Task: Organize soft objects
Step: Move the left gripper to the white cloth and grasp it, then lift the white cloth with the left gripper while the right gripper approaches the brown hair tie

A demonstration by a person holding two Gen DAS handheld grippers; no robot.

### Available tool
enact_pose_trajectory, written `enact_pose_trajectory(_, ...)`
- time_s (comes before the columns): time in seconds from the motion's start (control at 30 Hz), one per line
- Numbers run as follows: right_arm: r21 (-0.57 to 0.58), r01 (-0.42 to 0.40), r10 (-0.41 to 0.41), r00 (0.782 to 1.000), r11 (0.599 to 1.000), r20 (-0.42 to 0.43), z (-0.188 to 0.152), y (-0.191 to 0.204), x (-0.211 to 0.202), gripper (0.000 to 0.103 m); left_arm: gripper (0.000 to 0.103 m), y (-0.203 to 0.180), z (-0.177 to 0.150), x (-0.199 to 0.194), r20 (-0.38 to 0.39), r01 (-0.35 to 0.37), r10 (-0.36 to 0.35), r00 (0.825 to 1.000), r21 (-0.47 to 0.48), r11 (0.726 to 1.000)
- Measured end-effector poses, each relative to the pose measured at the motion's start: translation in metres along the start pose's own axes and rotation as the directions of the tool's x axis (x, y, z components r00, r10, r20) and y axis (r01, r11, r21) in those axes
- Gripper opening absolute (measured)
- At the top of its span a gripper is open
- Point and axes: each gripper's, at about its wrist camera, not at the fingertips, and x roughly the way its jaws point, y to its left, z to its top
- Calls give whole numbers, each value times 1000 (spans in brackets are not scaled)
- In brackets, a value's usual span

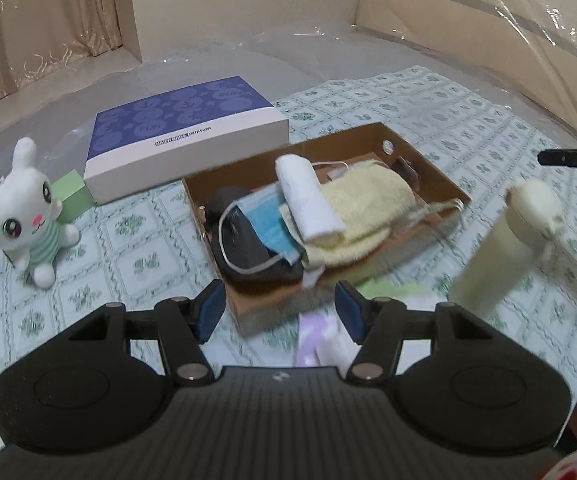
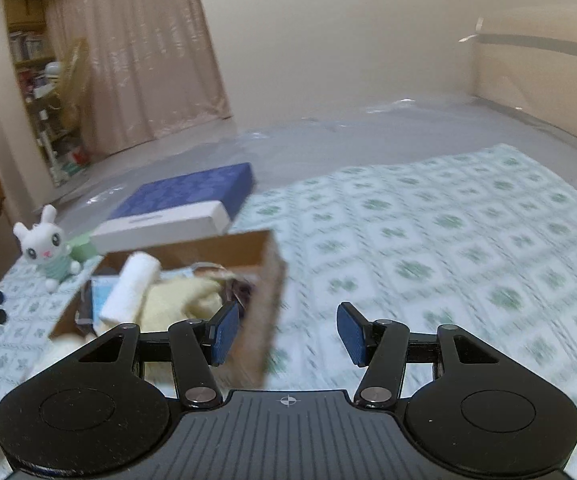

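An open cardboard box on the patterned cloth holds a rolled white towel, a yellow towel, a blue face mask and a dark item. My left gripper is open and empty just in front of the box. A white plush bunny sits at the left. In the right wrist view the box, white towel, yellow towel and bunny show at the left. My right gripper is open and empty beside the box's right wall.
A blue and white lidded box lies behind the cardboard box, with a green block beside it. A cream bottle stands at the right. Pale purple and green items lie near my left fingers. The patterned cloth stretches right.
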Motion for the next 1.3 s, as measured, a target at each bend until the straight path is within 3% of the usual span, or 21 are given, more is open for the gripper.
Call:
enact_pose_trajectory(0.3,62,23,-22,1000,998,-15,-81,20,-56,55,58,-40,-45,-15,14,25,-26,1000,51,998)
enact_pose_trajectory(0.6,138,-45,51,998,989,-45,-132,84,-53,55,58,-86,-60,-11,37,58,-63,997,115,992)
enact_pose_trajectory(0.83,145,-43,53,997,988,-64,-136,109,-33,55,65,-116,-73,4,54,-6,-6,999,220,975)
enact_pose_trajectory(1.0,138,-46,55,996,989,-66,-135,113,-28,55,65,-138,-85,23,90,-97,70,993,341,935)
enact_pose_trajectory(1.07,143,-38,48,997,989,-66,-135,112,-28,55,60,-141,-88,29,114,-132,96,989,374,918)
enact_pose_trajectory(1.1,148,-34,44,997,988,-66,-136,110,-29,55,48,-141,-88,32,115,-136,99,988,380,915)
enact_pose_trajectory(1.13,152,-30,40,997,988,-66,-136,110,-29,55,27,-140,-88,33,112,-129,93,989,375,918)
enact_pose_trajectory(1.2,154,-20,30,997,988,-64,-137,108,-30,55,9,-134,-86,31,121,-120,83,989,341,933)
enact_pose_trajectory(1.3,153,-12,21,998,988,-57,-137,109,-32,55,6,-115,-80,12,170,-98,56,984,249,964)
